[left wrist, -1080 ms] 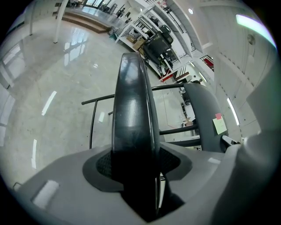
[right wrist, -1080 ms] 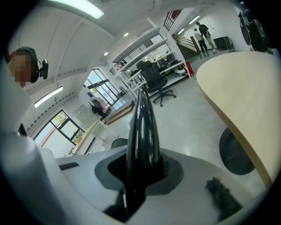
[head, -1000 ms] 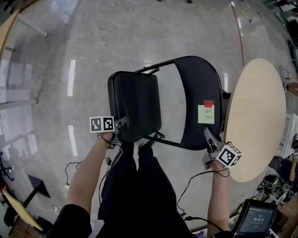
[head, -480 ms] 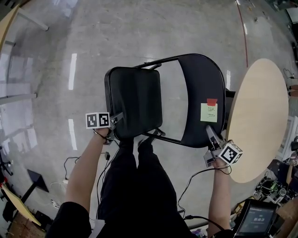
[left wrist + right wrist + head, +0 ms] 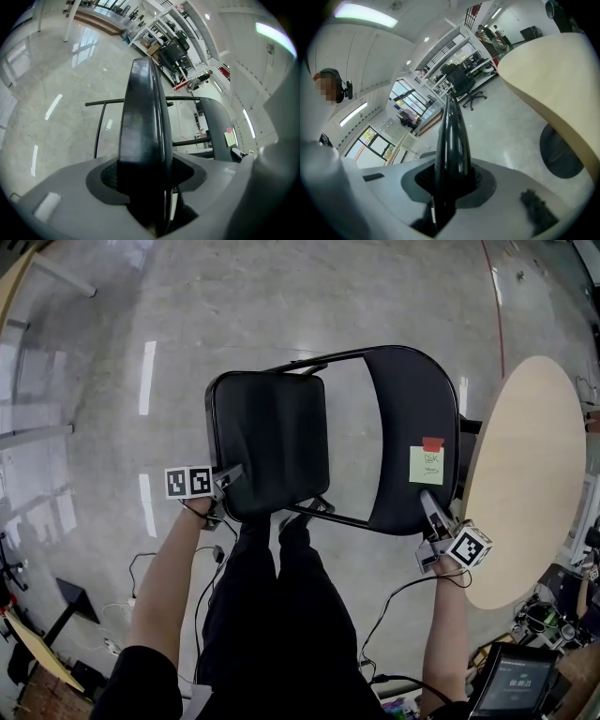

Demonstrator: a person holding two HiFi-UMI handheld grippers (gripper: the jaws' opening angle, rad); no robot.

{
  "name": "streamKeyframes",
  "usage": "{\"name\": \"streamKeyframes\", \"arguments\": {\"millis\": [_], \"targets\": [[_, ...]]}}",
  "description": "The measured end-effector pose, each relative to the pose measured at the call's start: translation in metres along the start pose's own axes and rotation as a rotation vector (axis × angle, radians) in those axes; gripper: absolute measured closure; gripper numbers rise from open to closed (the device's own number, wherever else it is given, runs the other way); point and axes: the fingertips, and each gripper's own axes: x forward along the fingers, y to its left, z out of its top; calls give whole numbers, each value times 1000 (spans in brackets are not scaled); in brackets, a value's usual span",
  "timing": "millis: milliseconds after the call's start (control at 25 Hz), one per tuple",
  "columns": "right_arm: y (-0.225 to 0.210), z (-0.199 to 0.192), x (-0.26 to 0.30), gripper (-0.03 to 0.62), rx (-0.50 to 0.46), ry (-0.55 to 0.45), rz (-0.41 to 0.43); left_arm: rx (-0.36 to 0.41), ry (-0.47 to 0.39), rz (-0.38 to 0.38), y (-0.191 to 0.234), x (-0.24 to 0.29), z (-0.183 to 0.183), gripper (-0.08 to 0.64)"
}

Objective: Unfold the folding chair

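The left arm and right arm reach forward and down, one on each side of the person's black trousers. The left gripper has its jaws fairly wide and pinches the thick near edge of the black padded seat, at 9 o'clock. The right gripper has narrow jaws and squeezes the thin rim of the black curved backrest, at 3 o'clock. The black metal folding chair stands on the shiny grey floor at 12 o'clock. A round tan table is farther out at 3 o'clock.

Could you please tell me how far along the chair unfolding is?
Done: seat stands well apart from backrest. In hand: left gripper clamps the seat edge, right gripper the backrest edge. Left: probably pressing the seat flat, then releasing.
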Motion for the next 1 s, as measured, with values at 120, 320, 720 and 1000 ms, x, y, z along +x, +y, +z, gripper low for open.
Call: {"name": "streamKeyframes", "arguments": {"millis": [120, 320, 720, 1000], "targets": [[-5, 1, 0, 526, 4, -1, 8, 0, -2, -8, 1, 0, 1, 305], [-8, -3, 2, 526, 14, -3, 19, 1, -9, -17, 6, 1, 0, 305], [-18, -7, 6, 526, 29, -9, 39, -7, -16, -39, 17, 3, -2, 305], [-22, -9, 8, 526, 33, -12, 57, -9, -21, -56, 26, 2, -2, 304]]}}
